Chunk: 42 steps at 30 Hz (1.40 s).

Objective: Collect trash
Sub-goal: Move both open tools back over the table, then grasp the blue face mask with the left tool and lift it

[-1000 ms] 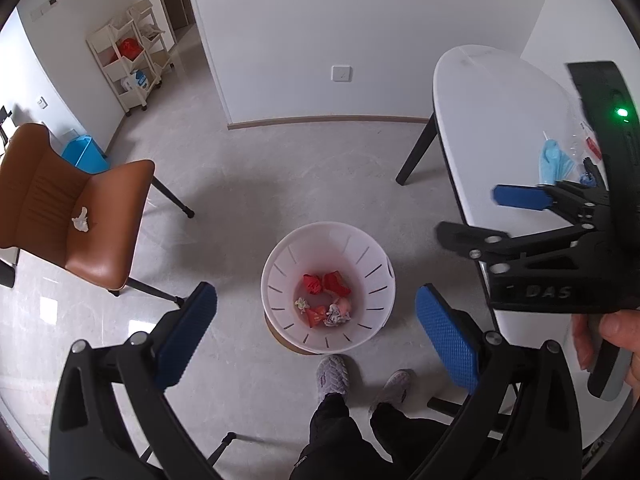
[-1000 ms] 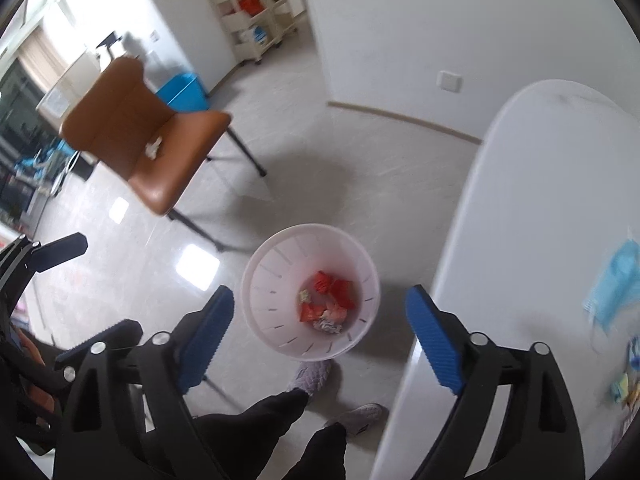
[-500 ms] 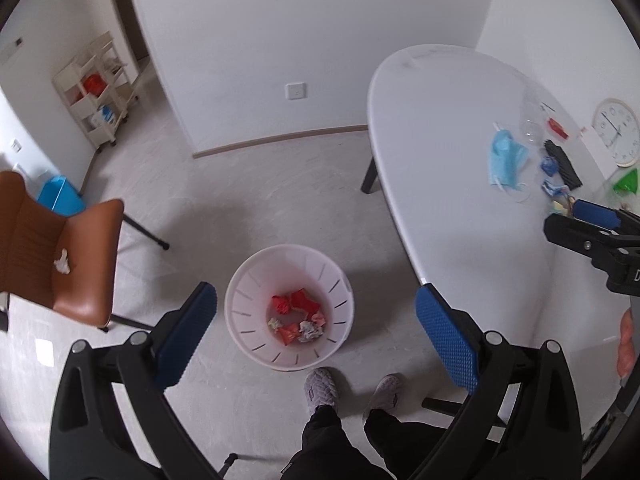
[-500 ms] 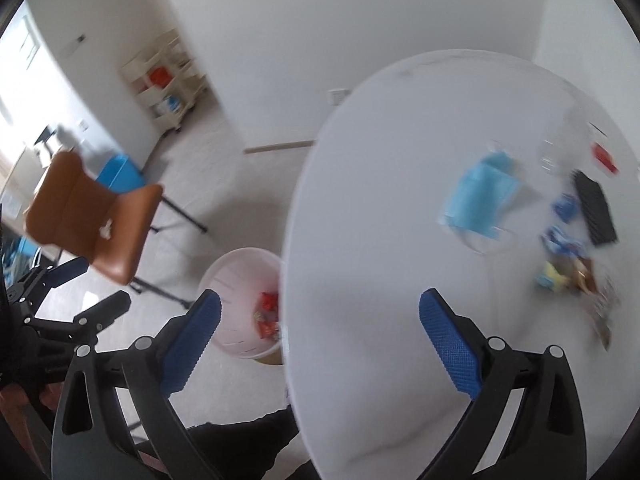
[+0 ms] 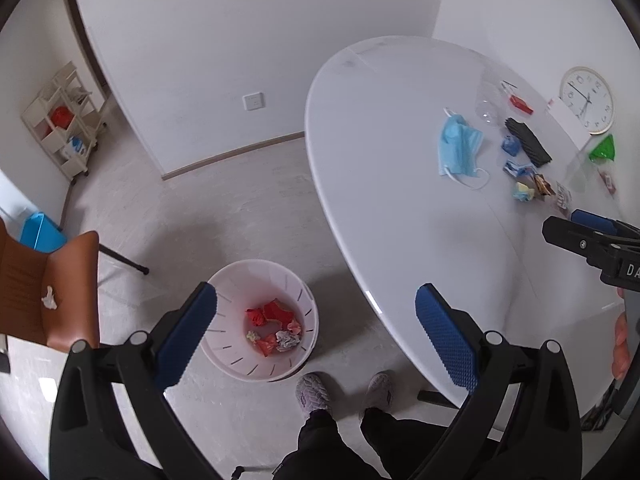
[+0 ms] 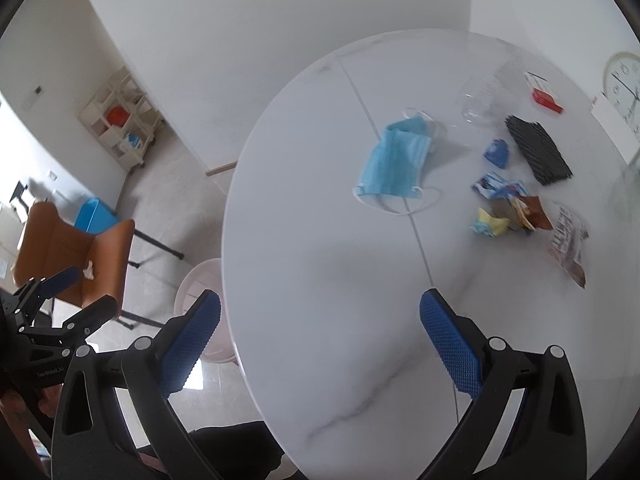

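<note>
Ahead of the spread, empty right gripper (image 6: 320, 344) now lies table (image 6: 320, 280) litter, face mask (image 6: 394, 160) nearest, bin (image 5: 260, 320) swung behind—drop done, next pickup starting; left gripper (image 5: 316, 336) also spread, empty.

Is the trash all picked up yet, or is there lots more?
Some is done: crumpled wrappers already lie in the white bin. Nothing is in hand; the left hand-held gripper and right hand-held gripper are both open. Left: the blue mask and small wrappers on the table.
</note>
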{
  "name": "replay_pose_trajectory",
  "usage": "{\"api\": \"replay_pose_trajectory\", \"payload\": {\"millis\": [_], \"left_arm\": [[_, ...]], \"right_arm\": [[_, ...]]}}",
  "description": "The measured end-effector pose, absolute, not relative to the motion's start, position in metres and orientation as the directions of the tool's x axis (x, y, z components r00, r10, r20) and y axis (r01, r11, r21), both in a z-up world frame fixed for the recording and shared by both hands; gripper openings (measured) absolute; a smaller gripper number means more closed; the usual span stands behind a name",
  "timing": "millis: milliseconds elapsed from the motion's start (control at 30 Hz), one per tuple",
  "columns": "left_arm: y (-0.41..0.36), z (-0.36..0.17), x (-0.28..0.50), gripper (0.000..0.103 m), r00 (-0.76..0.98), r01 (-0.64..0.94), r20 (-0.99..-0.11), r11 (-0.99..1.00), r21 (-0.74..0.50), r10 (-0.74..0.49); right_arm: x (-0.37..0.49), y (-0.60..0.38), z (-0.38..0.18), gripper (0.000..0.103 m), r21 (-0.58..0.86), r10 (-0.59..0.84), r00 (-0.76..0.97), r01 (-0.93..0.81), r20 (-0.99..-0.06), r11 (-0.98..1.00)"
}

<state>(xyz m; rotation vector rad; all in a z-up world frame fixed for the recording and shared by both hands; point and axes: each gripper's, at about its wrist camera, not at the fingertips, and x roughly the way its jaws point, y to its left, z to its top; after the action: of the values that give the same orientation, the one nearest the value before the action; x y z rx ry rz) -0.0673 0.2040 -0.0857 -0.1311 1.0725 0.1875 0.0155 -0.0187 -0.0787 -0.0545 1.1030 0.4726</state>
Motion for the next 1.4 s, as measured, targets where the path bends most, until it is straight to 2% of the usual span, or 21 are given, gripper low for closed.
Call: {"api": "replay_pose_trajectory", "payload": {"millis": [467,700,900,967,1100,1167,1233,1333,1400], "left_arm": [[0.143,-0.085,-0.002,0.095,0.496,-0.041,-0.868,0.998,-0.041,-0.016],[0.103,-0.097,0.079,0.095,0.493,0.027,-0.867,0.997,-0.072,-0.076],[0.071,-0.128,0.155,0.093,0.453,0.064,-0.885,0.994,-0.087,-0.107],[0.062,-0.146,0.183,0.084,0.421,0.063,-0.9,0.993,-0.096,-0.114],[0.054,-0.177,0.22,0.079,0.364,0.046,-0.922,0.991,-0.124,-0.133],[0.05,-0.191,0.235,0.065,0.336,0.041,-0.932,0.991,-0.127,-0.134],[0.047,-0.205,0.247,0.055,0.303,0.041,-0.941,0.989,-0.144,-0.149],[0.047,-0.217,0.254,0.027,0.279,0.03,-0.947,0.987,-0.155,-0.157],[0.049,-0.215,0.254,0.017,0.294,0.022,-0.943,0.987,-0.158,-0.158]], "right_arm": [[0.031,-0.092,-0.087,0.099,0.184,0.272,0.408,-0.242,-0.871,0.953],[0.049,-0.131,-0.096,0.099,0.156,0.219,0.42,-0.179,-0.881,0.971],[0.077,-0.165,-0.106,0.099,0.141,0.177,0.418,-0.115,-0.891,0.983],[0.085,-0.175,-0.11,0.099,0.142,0.168,0.416,-0.092,-0.894,0.986],[0.099,-0.191,-0.118,0.099,0.139,0.147,0.404,-0.05,-0.903,0.989],[0.107,-0.198,-0.122,0.099,0.139,0.14,0.398,-0.032,-0.907,0.99],[0.115,-0.203,-0.126,0.099,0.138,0.135,0.394,-0.021,-0.909,0.99],[0.126,-0.207,-0.131,0.099,0.137,0.133,0.389,-0.016,-0.912,0.99],[0.132,-0.208,-0.133,0.099,0.131,0.127,0.391,-0.017,-0.911,0.991]]}}
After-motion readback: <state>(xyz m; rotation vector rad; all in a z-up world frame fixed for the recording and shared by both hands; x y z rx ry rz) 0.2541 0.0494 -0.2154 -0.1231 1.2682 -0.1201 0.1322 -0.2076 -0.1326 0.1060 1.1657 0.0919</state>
